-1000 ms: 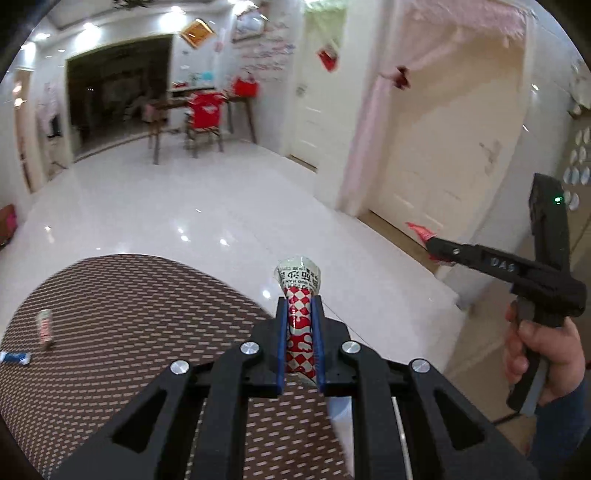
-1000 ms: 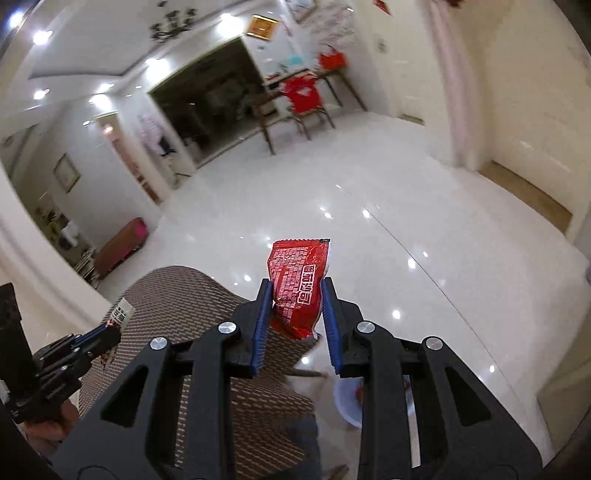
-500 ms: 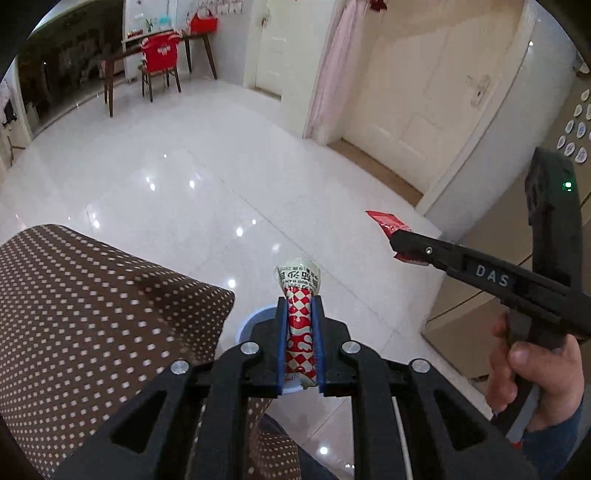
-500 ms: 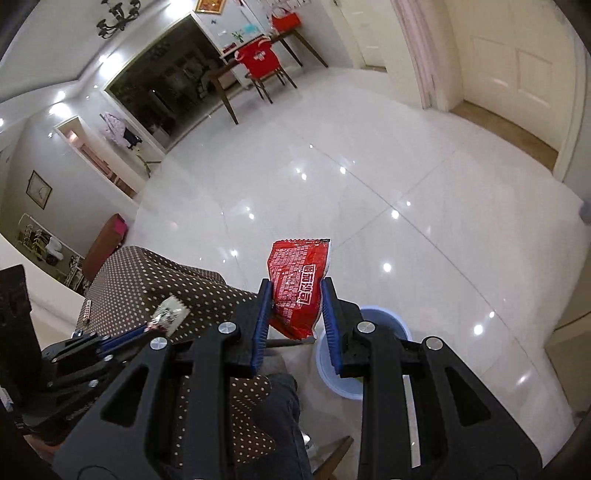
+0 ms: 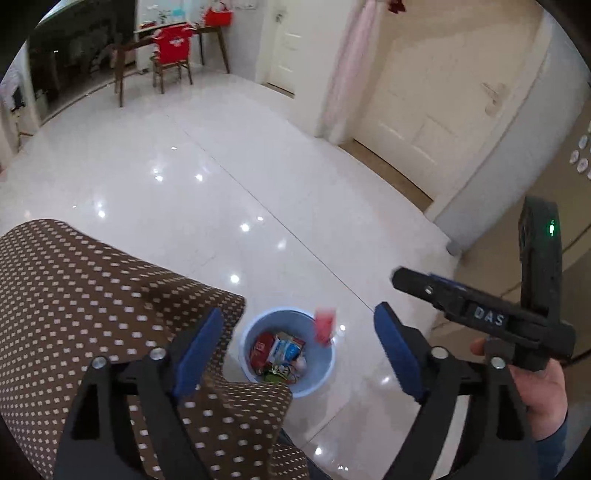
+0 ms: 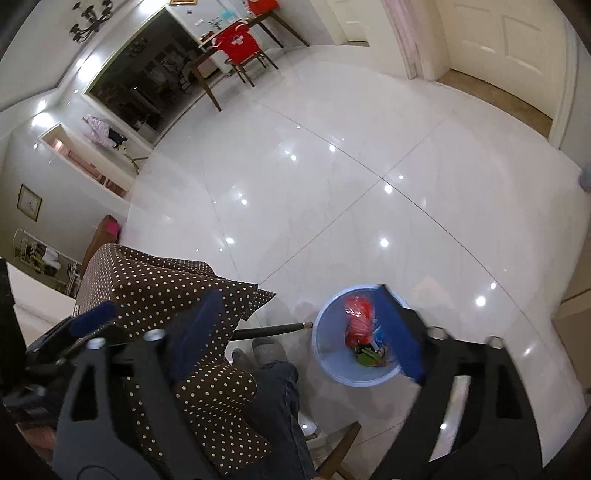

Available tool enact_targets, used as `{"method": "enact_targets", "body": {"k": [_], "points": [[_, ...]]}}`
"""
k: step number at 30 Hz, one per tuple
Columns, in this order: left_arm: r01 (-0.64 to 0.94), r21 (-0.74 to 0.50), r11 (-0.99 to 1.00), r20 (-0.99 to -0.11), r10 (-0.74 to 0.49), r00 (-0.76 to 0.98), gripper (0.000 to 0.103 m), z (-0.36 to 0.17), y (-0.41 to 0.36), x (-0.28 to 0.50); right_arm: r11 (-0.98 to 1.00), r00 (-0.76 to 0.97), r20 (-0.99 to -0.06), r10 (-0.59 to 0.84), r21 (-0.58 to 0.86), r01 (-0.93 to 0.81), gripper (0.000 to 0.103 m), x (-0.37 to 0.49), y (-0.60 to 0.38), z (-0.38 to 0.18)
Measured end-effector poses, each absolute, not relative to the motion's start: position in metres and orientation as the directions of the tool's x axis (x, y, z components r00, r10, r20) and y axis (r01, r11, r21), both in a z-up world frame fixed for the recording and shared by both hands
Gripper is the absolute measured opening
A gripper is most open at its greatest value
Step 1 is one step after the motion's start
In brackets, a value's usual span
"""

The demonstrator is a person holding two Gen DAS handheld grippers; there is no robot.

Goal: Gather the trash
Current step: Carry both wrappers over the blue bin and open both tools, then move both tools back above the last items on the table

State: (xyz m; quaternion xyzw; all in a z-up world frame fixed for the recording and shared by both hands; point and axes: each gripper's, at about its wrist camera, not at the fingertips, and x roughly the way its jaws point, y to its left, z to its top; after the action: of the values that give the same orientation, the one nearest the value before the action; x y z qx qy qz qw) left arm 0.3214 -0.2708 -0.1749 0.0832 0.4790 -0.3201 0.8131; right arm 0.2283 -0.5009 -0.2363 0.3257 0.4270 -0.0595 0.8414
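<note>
Both your left tool (image 5: 295,339) and right tool (image 6: 303,328) gape wide, empty; hold them directly above the round pale-blue plastic bin (image 5: 327,369) so the falling red wrapper (image 5: 325,326) lands inside

Glossy white tiled floor (image 5: 229,158) w/ ceiling-light reflections, brown white-dotted tablecloth (image 5: 74,295) over bench, wooden chair w/ red cover (image 5: 173,48) by dark wooden table (image 6: 207,70), cream panelled door (image 5: 443,122), black chandelier (image 6: 86,18), framed picture (image 6: 29,202)
</note>
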Motion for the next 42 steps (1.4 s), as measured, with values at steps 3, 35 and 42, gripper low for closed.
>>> {"method": "enact_targets", "body": {"k": [3, 35, 42], "points": [[0.580, -0.168, 0.797, -0.818, -0.441, 0.369, 0.088, -0.164, -0.259, 0.322, 0.787, 0.615, -0.774, 0.153, 0.472, 0.397, 0.097, 0.228, -0.504, -0.240], [0.423, -0.113, 0.899, -0.641, -0.391, 0.660, 0.094, -0.077, -0.104, 0.302, 0.901, 0.687, -0.717, 0.120, 0.369, 0.227, 0.097, 0.265, -0.393, -0.149], [0.340, -0.100, 0.935, -0.641, -0.321, 0.697, 0.094, -0.084, -0.030, 0.308, 0.933, 0.667, -0.721, 0.186, 0.343, 0.111, 0.097, 0.301, -0.323, -0.139]]}}
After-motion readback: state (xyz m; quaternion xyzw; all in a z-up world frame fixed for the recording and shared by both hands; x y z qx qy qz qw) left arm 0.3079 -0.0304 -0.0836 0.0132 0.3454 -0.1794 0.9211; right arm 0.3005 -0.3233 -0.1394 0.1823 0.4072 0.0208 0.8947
